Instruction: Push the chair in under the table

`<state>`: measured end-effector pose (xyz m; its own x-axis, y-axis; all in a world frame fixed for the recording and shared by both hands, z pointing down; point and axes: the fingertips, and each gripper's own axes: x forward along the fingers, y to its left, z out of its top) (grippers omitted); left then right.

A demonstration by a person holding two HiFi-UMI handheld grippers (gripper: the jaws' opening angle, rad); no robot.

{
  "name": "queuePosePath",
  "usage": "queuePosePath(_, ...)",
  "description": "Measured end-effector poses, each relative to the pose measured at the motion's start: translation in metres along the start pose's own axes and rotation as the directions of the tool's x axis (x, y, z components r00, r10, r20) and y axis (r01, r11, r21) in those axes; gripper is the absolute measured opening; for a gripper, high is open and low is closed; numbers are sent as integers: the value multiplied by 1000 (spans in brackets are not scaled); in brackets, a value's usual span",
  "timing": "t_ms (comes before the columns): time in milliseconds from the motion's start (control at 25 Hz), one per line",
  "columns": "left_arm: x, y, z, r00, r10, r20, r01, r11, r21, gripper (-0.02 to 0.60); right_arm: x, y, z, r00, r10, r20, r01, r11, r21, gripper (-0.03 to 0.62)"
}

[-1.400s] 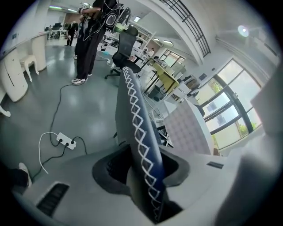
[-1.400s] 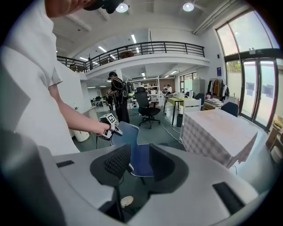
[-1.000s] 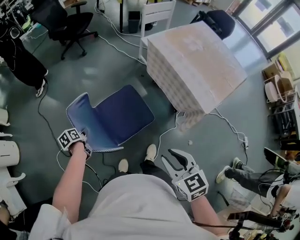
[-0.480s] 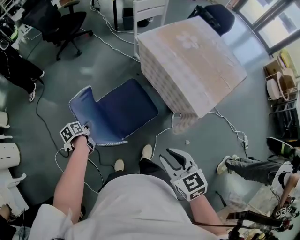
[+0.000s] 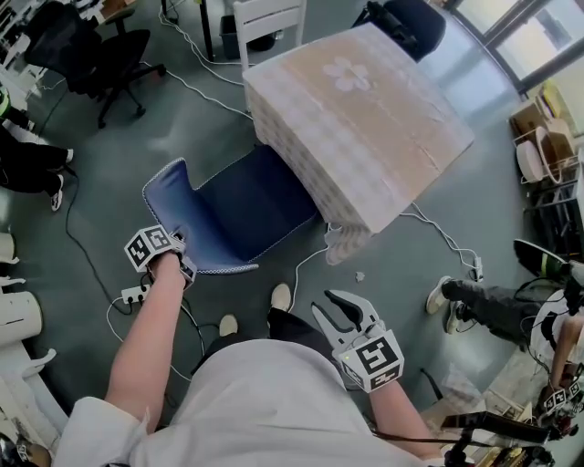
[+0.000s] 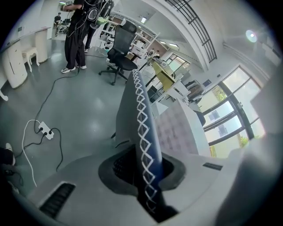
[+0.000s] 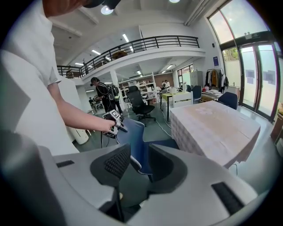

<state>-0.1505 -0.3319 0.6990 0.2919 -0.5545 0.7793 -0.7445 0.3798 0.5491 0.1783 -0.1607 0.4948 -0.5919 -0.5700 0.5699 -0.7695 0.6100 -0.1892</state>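
Observation:
A blue chair [image 5: 228,214] with white-stitched edging stands on the grey floor, the front of its seat tucked under the hanging cloth of the table [image 5: 360,119]. My left gripper [image 5: 181,248] is shut on the top edge of the chair's backrest; in the left gripper view that stitched edge [image 6: 142,132] runs between the jaws of the left gripper [image 6: 143,172]. My right gripper [image 5: 345,310] hangs open and empty near my body, apart from the chair. In the right gripper view the right gripper [image 7: 139,164] looks toward the chair [image 7: 132,139] and table [image 7: 212,121].
A white chair [image 5: 269,18] and a dark chair [image 5: 411,23] stand at the table's far sides. A black office chair [image 5: 119,50] is at upper left. Cables and a power strip [image 5: 135,294] lie on the floor near my feet. A person's legs [image 5: 484,306] reach in at right.
The chair has slid toward the table, its seat front now under the cloth. My left gripper went with it, still on the backrest. The right gripper has hardly shifted.

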Motion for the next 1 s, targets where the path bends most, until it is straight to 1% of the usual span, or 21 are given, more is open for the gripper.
queuePosePath(320,33,-49,-6,1000,-11,0,11,999,-35,60,-13,-34,-9,1000,-30,-5,30,999,40,133)
queuePosePath(600,57,-89,-15,1000,-21,-7,21,999,-28,63,-23,-54,-11,999,-51,-6,51,997,57,133)
queuePosePath(880,72,-113,-18,1000,-27,-16,27,999,-22,66,-33,-67,-17,997,-77,-10,78,994,75,133)
queuePosePath(1000,77,-119,-20,999,-28,-17,28,999,-33,66,-34,-69,-17,997,-82,-11,82,994,78,133)
